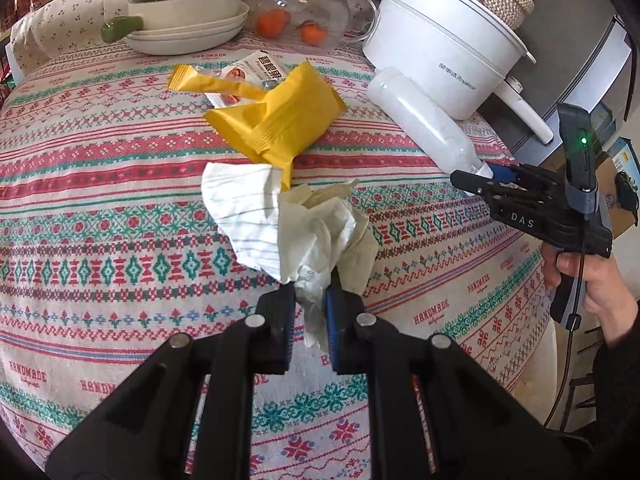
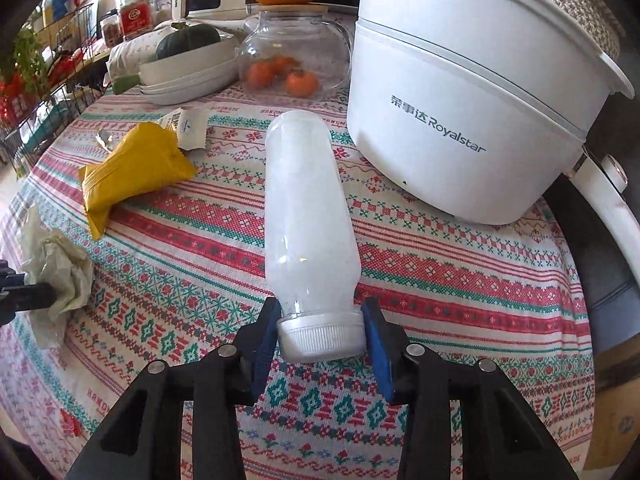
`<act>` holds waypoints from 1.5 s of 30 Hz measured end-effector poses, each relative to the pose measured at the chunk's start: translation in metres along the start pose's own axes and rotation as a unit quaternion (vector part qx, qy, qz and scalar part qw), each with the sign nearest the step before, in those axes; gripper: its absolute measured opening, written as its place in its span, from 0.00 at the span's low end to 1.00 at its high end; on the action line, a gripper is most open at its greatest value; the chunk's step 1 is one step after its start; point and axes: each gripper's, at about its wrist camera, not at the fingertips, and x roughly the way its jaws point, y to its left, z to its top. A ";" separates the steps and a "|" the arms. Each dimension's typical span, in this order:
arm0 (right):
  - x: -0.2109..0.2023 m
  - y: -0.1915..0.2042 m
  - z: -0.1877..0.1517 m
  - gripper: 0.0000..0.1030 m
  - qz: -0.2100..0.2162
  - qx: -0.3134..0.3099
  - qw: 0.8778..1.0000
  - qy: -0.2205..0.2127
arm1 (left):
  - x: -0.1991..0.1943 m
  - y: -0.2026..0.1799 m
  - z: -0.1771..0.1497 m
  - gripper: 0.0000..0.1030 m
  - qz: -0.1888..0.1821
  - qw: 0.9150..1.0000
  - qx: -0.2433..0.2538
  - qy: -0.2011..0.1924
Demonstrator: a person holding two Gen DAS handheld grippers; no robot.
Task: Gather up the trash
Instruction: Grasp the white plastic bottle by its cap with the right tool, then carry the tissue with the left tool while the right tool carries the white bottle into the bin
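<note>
While our left tool pinches crumpled white tissue wad near yellow foil snack wrapper, our right tool clamps frosted white plastic bottle's cap on patterned desk.

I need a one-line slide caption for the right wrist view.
Right gripper clamps the capped end of a cloudy plastic bottle lying on the patterned tablecloth.
</note>
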 end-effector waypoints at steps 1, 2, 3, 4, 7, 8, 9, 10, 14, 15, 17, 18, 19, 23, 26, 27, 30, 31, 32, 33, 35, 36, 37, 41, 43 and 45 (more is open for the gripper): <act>-0.003 0.001 -0.002 0.41 0.001 -0.001 1.000 -0.001 | 0.000 -0.002 0.001 0.14 0.002 1.000 0.001 0.000; -0.008 0.001 -0.005 0.41 0.006 0.001 1.000 -0.001 | -0.001 -0.005 0.001 0.14 0.005 1.000 0.003 0.001; -0.014 0.001 -0.009 0.41 0.012 0.004 1.000 -0.001 | -0.002 -0.009 0.003 0.14 0.008 1.000 0.006 0.002; -0.020 0.002 -0.013 0.41 0.015 0.005 1.000 0.000 | -0.003 -0.012 0.003 0.14 0.010 1.000 0.008 0.003; -0.044 0.002 -0.027 0.41 0.019 0.005 1.000 0.003 | -0.011 -0.026 0.006 0.14 0.016 1.000 0.021 0.006; -0.055 0.001 -0.033 0.41 0.022 0.007 1.000 0.005 | -0.016 -0.032 0.007 0.14 0.019 0.999 0.028 0.006; -0.062 0.001 -0.037 0.41 0.024 0.008 1.000 0.007 | -0.022 -0.038 0.008 0.14 0.022 0.999 0.036 0.004; -0.073 0.000 -0.043 0.41 0.026 0.010 1.000 0.012 | -0.028 -0.044 0.008 0.14 0.025 0.999 0.043 0.002; -0.109 -0.001 -0.062 0.41 0.017 0.009 1.000 0.018 | -0.054 -0.070 0.006 0.14 0.027 0.997 0.066 -0.005; -0.119 -0.004 -0.068 0.41 0.016 0.012 1.000 0.018 | -0.060 -0.077 0.005 0.14 0.026 0.997 0.073 -0.006; -0.136 -0.005 -0.078 0.41 0.020 0.019 0.999 0.021 | -0.073 -0.095 0.002 0.14 0.024 0.996 0.090 -0.007; -0.144 -0.005 -0.083 0.41 0.022 0.022 0.999 0.024 | -0.079 -0.104 0.000 0.14 0.023 0.995 0.099 -0.009; -0.151 -0.005 -0.088 0.41 0.021 0.023 0.999 0.025 | -0.082 -0.112 -0.003 0.14 0.021 0.994 0.107 -0.010; -0.181 -0.005 -0.110 0.41 0.021 0.037 0.999 0.025 | -0.098 -0.147 -0.022 0.14 0.006 0.991 0.133 -0.014; -0.201 -0.008 -0.127 0.41 0.028 0.058 0.998 0.023 | -0.105 -0.166 -0.039 0.14 -0.006 0.990 0.141 -0.013; -0.205 -0.009 -0.132 0.41 0.029 0.064 0.997 0.024 | -0.107 -0.171 -0.043 0.14 -0.012 0.990 0.142 -0.012; -0.222 -0.016 -0.151 0.40 0.036 0.098 0.994 0.024 | -0.111 -0.183 -0.059 0.14 -0.039 0.990 0.134 -0.007; -0.228 -0.020 -0.157 0.40 0.040 0.110 0.993 0.025 | -0.110 -0.187 -0.064 0.14 -0.049 0.990 0.133 -0.005; -0.232 -0.024 -0.163 0.40 0.042 0.120 0.992 0.025 | -0.109 -0.192 -0.070 0.14 -0.058 0.989 0.134 -0.002; -0.237 -0.028 -0.168 0.40 0.042 0.129 0.990 0.025 | -0.107 -0.197 -0.076 0.14 -0.065 0.989 0.137 0.004; -0.247 -0.035 -0.178 0.40 0.039 0.138 0.989 0.024 | -0.102 -0.209 -0.086 0.14 -0.079 0.986 0.148 0.017; -0.252 -0.038 -0.183 0.40 0.036 0.140 0.989 0.022 | -0.098 -0.216 -0.092 0.14 -0.086 0.984 0.156 0.024; -0.256 -0.040 -0.186 0.40 0.033 0.141 0.989 0.021 | -0.095 -0.223 -0.096 0.14 -0.090 0.982 0.164 0.031; -0.275 -0.050 -0.203 0.40 0.017 0.142 0.990 0.017 | -0.075 -0.250 -0.116 0.14 -0.100 0.973 0.200 0.061; -0.286 -0.053 -0.210 0.40 0.010 0.140 0.990 0.013 | -0.065 -0.261 -0.123 0.14 -0.109 0.969 0.207 0.075; -0.294 -0.057 -0.217 0.40 0.004 0.138 0.990 0.011 | -0.055 -0.272 -0.129 0.14 -0.120 0.965 0.215 0.089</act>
